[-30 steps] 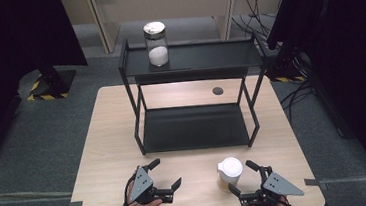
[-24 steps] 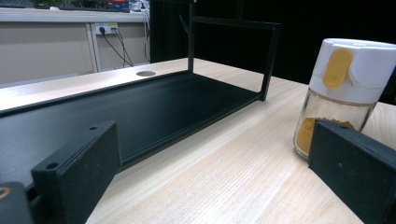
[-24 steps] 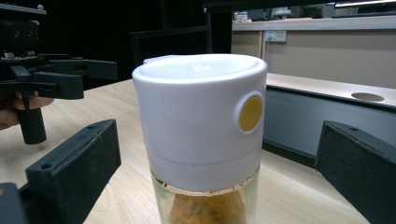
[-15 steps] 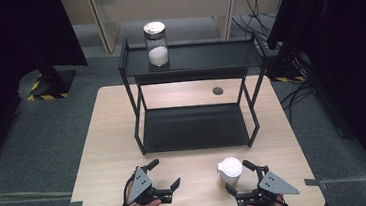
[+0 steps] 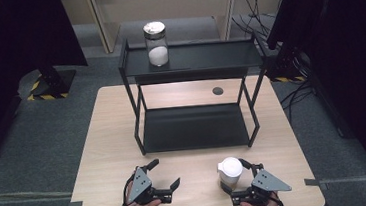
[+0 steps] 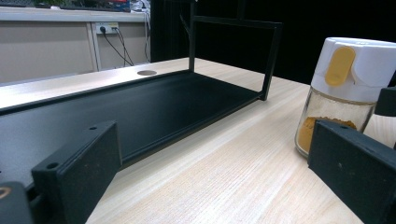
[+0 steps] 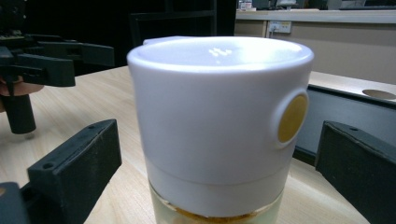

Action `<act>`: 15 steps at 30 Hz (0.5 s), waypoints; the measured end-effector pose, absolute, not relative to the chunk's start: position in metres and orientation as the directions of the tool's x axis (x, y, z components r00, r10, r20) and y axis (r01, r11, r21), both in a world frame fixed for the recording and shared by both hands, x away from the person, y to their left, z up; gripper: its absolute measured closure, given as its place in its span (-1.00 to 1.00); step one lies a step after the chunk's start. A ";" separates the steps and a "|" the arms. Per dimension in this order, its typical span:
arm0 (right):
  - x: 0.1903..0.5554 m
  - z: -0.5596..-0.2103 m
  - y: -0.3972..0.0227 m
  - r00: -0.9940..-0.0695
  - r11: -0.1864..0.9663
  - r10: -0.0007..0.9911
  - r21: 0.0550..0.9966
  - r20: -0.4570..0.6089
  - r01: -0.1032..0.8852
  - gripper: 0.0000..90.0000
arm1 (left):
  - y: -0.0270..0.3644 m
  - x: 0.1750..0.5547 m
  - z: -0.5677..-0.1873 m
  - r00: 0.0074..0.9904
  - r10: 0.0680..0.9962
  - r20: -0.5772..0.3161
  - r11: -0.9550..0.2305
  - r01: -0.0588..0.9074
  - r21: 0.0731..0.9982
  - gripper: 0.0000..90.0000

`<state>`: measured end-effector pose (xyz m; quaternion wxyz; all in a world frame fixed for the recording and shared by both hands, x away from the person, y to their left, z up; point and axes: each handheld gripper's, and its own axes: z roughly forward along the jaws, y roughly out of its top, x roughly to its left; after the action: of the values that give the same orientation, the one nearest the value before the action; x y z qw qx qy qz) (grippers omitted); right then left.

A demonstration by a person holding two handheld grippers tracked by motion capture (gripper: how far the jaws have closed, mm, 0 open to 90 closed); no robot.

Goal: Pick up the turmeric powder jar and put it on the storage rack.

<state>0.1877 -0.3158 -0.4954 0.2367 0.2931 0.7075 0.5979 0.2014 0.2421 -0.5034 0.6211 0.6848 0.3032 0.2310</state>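
The right gripper (image 5: pixel 234 186) has been eased in since a second ago, its jaws wide open around the seasoning jar (image 5: pixel 230 173) near the table's (image 5: pixel 109 139) front edge, ungripped, so a grasp looks imminent, while the left gripper (image 5: pixel 163 177) is held open and empty.

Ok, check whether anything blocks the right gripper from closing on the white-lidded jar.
Nothing visible does. The right gripper is open with its jaws either side of the white-lidded jar, gaps showing on both sides. The left gripper sits apart, across the table.
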 end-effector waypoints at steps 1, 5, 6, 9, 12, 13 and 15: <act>0.188 -0.495 -0.315 -0.715 0.116 0.699 0.984 0.014 0.133 -0.98 | 0.242 0.201 -0.503 0.709 0.702 -0.060 -0.045 0.128 0.991 -0.95; 0.190 -0.495 -0.314 -0.715 0.123 0.699 0.983 0.010 0.134 -0.96 | 0.242 0.202 -0.504 0.711 0.700 -0.063 -0.044 0.131 0.990 -0.95; 0.191 -0.494 -0.314 -0.718 0.127 0.696 0.982 0.011 0.138 -0.92 | 0.242 0.202 -0.504 0.712 0.699 -0.062 -0.045 0.131 0.990 -0.95; 0.193 -0.494 -0.313 -0.723 0.137 0.691 0.981 0.003 0.135 -0.79 | 0.242 0.202 -0.504 0.714 0.698 -0.060 -0.046 0.128 0.991 -0.95; 0.194 -0.493 -0.313 -0.721 0.145 0.693 0.980 -0.003 0.136 -0.64 | 0.242 0.202 -0.504 0.713 0.698 -0.062 -0.044 0.129 0.991 -0.95; 0.194 -0.493 -0.314 -0.722 0.147 0.692 0.979 -0.001 0.138 -0.60 | 0.242 0.202 -0.504 0.713 0.698 -0.062 -0.044 0.130 0.991 -0.95; 0.195 -0.493 -0.314 -0.724 0.148 0.690 0.979 0.001 0.142 -0.57 | 0.242 0.202 -0.504 0.713 0.699 -0.062 -0.043 0.128 0.991 -0.95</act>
<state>0.1948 -0.3139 -0.4926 0.2342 0.2887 0.7204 0.5855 0.2016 0.2423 -0.5045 0.6224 0.6848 0.3018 0.2292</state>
